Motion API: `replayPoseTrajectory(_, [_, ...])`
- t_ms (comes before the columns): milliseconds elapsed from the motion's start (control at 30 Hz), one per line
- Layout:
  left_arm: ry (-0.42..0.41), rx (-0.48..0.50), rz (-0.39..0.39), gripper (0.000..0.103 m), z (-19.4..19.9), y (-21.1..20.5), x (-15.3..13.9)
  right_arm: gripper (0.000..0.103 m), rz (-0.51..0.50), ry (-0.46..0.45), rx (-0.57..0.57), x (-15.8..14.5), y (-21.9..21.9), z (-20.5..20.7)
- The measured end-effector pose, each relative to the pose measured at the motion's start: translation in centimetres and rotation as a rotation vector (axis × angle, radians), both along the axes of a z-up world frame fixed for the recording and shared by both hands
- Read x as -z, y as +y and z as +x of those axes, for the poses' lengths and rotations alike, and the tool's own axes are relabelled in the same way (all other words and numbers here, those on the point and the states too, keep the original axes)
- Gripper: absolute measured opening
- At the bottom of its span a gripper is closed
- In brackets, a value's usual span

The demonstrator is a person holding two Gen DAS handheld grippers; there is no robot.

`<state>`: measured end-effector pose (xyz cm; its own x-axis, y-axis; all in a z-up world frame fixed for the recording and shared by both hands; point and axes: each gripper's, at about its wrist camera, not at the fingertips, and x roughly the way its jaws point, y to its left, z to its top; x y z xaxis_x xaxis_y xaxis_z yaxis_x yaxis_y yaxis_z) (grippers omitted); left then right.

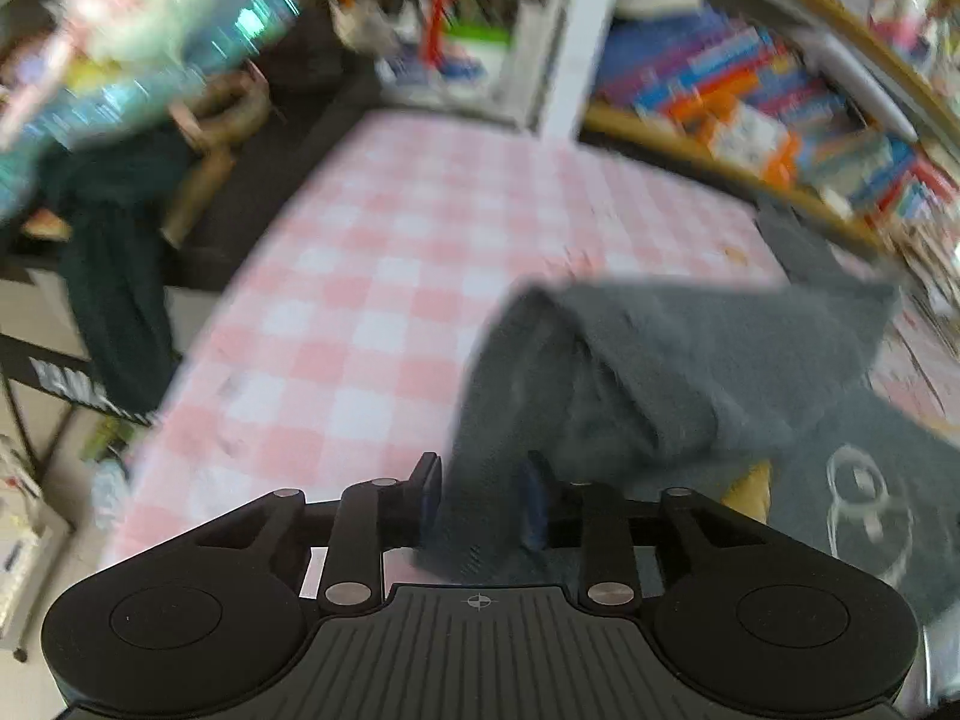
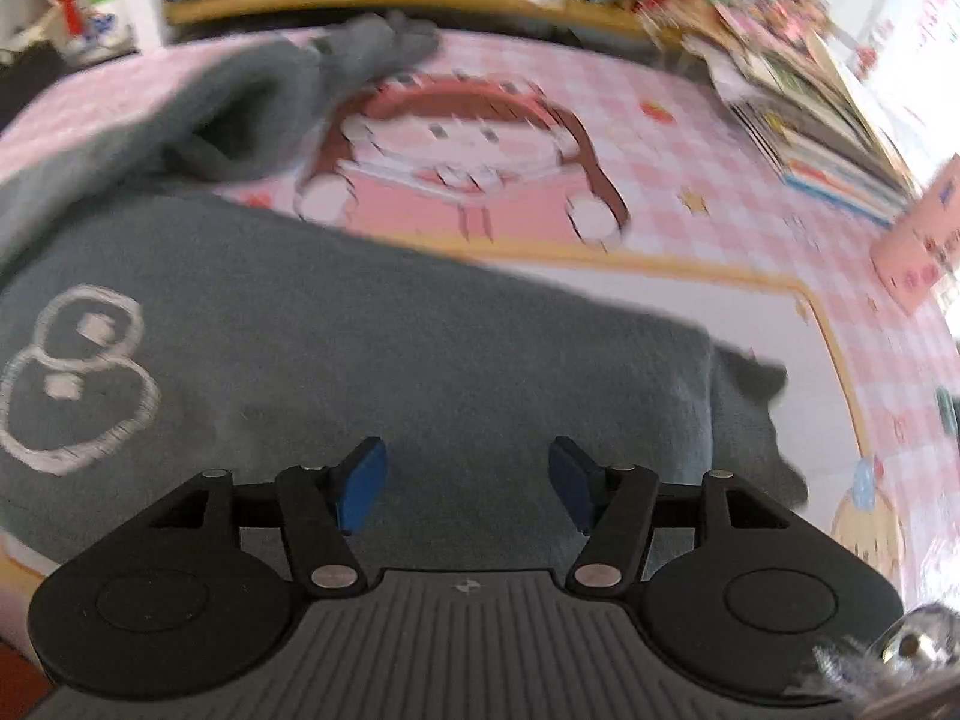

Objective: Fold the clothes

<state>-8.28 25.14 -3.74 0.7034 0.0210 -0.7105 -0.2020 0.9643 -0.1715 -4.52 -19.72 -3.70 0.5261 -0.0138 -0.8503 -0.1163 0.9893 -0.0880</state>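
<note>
A grey sweater [image 1: 690,360] with a white outline motif [image 2: 72,384] lies on the pink checked tablecloth [image 1: 372,276]. In the left wrist view my left gripper [image 1: 483,498] is shut on a bunched sleeve of it; the sleeve runs up and to the right from the jaws, raised off the cloth. In the right wrist view the sweater's body [image 2: 390,348] lies flat. My right gripper [image 2: 468,480] hovers over its near part, open, with nothing between its blue pads [image 2: 363,483]. The other sleeve [image 2: 252,102] lies crumpled at the far left.
Shelves of books [image 1: 750,96] run along the table's far side. A leaning stack of books [image 2: 828,120] and a pink box [image 2: 918,240] sit at the right. A dark green garment [image 1: 114,276] hangs beyond the table's left edge, under a blurred teal bundle [image 1: 150,30].
</note>
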Motion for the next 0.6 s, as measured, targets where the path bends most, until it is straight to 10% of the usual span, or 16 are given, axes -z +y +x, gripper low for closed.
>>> replayPoseTrajectory(267, [-0.117, 0.085, -0.013, 0.034, 2.2, -3.9, -2.3, 0.060, 0.048, -0.101, -0.112, -2.9, 1.1, 5.8])
replayPoseTrajectory(600, [-0.046, 0.346, 0.229, 0.057, 3.9, -15.6, 0.0, 0.061, 0.310, -0.080, -0.133, -4.7, 1.5, 17.6])
